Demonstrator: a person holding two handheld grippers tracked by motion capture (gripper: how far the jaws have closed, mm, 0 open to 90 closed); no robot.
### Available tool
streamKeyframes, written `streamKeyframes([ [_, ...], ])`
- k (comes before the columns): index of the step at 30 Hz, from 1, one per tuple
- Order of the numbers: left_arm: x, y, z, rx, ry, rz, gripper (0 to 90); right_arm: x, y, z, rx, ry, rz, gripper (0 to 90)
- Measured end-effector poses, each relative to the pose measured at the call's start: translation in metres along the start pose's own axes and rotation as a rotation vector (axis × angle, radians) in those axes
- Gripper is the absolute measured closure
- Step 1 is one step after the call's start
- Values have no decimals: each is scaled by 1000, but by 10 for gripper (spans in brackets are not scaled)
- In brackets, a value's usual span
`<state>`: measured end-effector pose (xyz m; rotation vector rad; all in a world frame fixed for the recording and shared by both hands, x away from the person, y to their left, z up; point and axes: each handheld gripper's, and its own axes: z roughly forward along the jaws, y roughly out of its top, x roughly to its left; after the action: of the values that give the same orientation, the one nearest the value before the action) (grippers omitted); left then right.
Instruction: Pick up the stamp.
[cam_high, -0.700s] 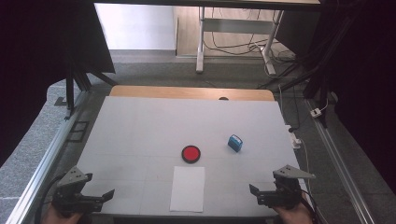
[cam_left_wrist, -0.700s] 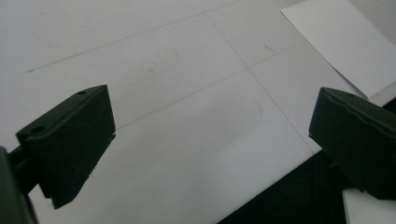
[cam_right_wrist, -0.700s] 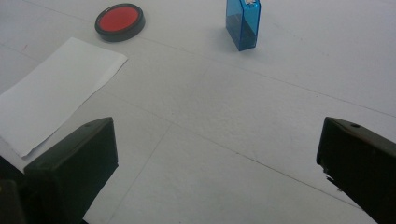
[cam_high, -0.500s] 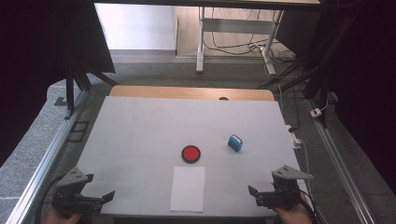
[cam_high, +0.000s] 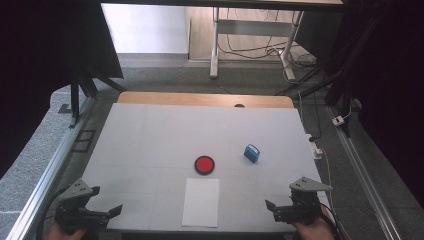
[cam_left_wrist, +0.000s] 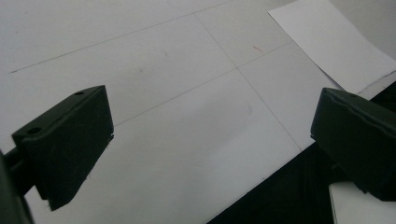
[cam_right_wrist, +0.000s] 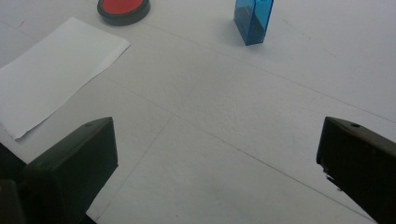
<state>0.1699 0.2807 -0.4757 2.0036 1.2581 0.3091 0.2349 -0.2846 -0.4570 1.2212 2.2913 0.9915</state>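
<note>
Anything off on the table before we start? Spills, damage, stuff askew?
Nothing stands out. The paper sheet lies flat near the front edge, the red ink pad and blue stamp sit apart behind it.

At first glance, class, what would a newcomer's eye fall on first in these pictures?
Most striking is the red round pad near the middle of the white table, with a small blue box to its right. A white paper sheet lies just in front of the pad, between the open left gripper and right gripper.
</note>
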Motion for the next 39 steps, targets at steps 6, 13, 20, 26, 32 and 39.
streamKeyframes([
  [6,-1,0,1,9,4,4,0,0,0,0,2,-5,-1,0],
  [13,-1,1,2,16,11,2,0,1,3,-3,-13,22,-10,0],
  [20,-1,1,2,20,9,1,0,5,6,-2,-25,25,-45,0],
  [26,-1,1,2,20,6,-1,0,9,10,0,-59,28,-81,0],
  [32,0,1,2,17,1,-7,0,9,15,3,-67,41,-108,0],
  [39,0,1,2,20,3,-4,0,9,22,7,-78,65,-105,0],
])
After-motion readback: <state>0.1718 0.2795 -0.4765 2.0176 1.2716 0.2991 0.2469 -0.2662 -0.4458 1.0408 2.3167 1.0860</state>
